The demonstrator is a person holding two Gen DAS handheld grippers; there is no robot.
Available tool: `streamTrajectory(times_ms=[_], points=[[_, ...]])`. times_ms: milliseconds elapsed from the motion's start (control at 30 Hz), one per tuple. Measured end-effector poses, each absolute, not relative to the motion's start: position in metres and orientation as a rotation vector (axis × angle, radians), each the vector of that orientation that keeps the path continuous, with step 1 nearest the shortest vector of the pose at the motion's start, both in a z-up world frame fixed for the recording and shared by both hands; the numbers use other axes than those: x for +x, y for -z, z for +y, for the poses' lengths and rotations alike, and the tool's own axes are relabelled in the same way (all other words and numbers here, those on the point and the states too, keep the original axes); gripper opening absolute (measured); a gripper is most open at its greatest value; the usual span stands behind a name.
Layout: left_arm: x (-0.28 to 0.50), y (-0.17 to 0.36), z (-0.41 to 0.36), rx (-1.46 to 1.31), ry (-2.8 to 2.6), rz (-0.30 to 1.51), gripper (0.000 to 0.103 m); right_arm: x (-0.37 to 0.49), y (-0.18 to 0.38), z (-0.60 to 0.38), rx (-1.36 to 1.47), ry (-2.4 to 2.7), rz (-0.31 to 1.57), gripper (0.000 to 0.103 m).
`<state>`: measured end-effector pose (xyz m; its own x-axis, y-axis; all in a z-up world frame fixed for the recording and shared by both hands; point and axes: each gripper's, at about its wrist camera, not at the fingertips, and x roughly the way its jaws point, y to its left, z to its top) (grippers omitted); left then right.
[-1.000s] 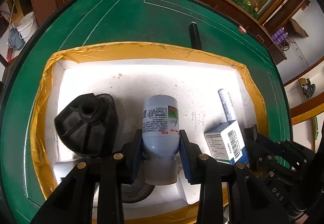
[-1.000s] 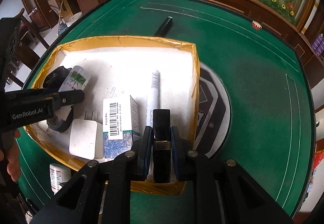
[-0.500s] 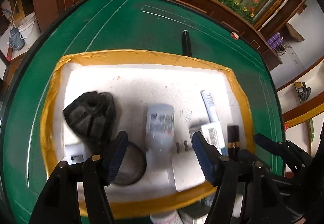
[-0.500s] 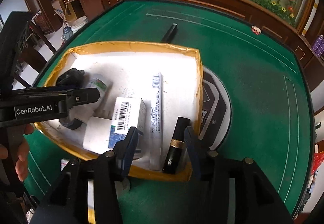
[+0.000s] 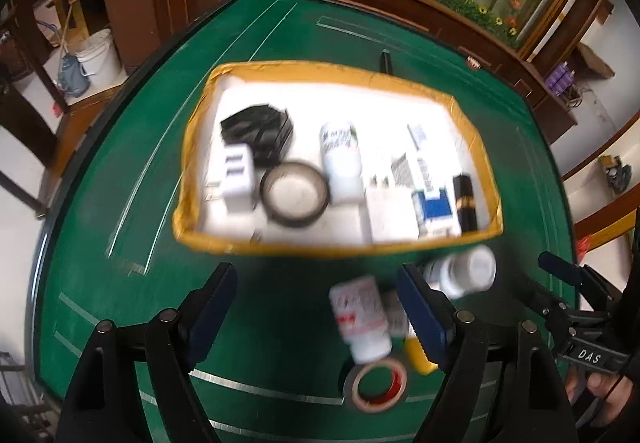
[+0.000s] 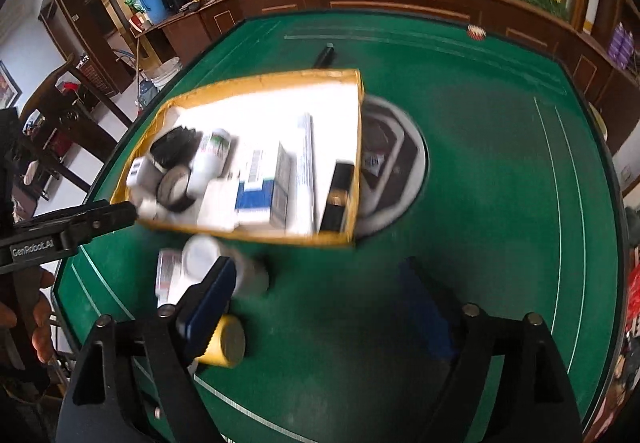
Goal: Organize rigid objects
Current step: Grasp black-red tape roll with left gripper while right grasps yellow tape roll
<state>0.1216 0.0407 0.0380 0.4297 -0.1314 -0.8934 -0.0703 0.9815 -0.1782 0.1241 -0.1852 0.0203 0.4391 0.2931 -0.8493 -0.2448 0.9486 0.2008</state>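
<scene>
Both claws released, jaws just opened, nothing between them: left gripper [image 5: 316,307], right gripper [image 6: 320,303]. Tray [image 5: 340,247] at 12 o'clock holds grey bottle [image 5: 340,159] and black tube [image 5: 466,203]. Remaining outside, judged: white bottle [image 5: 362,317], tape roll [image 5: 378,383], yellow cap [image 6: 224,343].

Both wrist views angled steeply down from above the green desk [image 5: 280,43], fairly near. Left faces the yellow-rimmed box [image 5: 336,245] squarely; right sees it [image 6: 256,237] obliquely. Box and nearby bottles shared.
</scene>
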Motion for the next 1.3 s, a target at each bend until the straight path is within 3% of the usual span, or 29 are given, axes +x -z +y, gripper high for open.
streamTrajectory(times_ms=[167,333,567,933,1167,1200,1300], points=[[0.098,-0.035,0.033,-0.153,0.014,1.138,0.091,0.106,-0.008,-0.187,0.047,-0.344,1.104,0.086],[0.082,-0.031,0.027,-0.133,0.008,1.154,0.092,0.092,-0.004,-0.186,0.046,-0.357,1.107,0.096],[0.064,-0.017,0.019,-0.105,0.017,1.197,0.092,0.084,-0.001,-0.185,0.053,-0.368,1.116,0.103],[0.037,0.013,0.016,-0.195,0.05,1.292,0.095,0.079,0.007,-0.185,0.056,-0.365,1.149,0.103],[0.047,0.021,-0.024,-0.033,0.136,1.272,0.094,0.077,0.007,-0.182,0.046,-0.371,1.155,0.103],[0.048,0.023,-0.029,-0.006,0.147,1.264,0.093,0.077,0.007,-0.182,0.045,-0.371,1.156,0.103],[0.053,0.028,-0.037,0.031,0.157,1.258,0.071,0.075,0.005,-0.18,0.038,-0.378,1.157,0.103]])
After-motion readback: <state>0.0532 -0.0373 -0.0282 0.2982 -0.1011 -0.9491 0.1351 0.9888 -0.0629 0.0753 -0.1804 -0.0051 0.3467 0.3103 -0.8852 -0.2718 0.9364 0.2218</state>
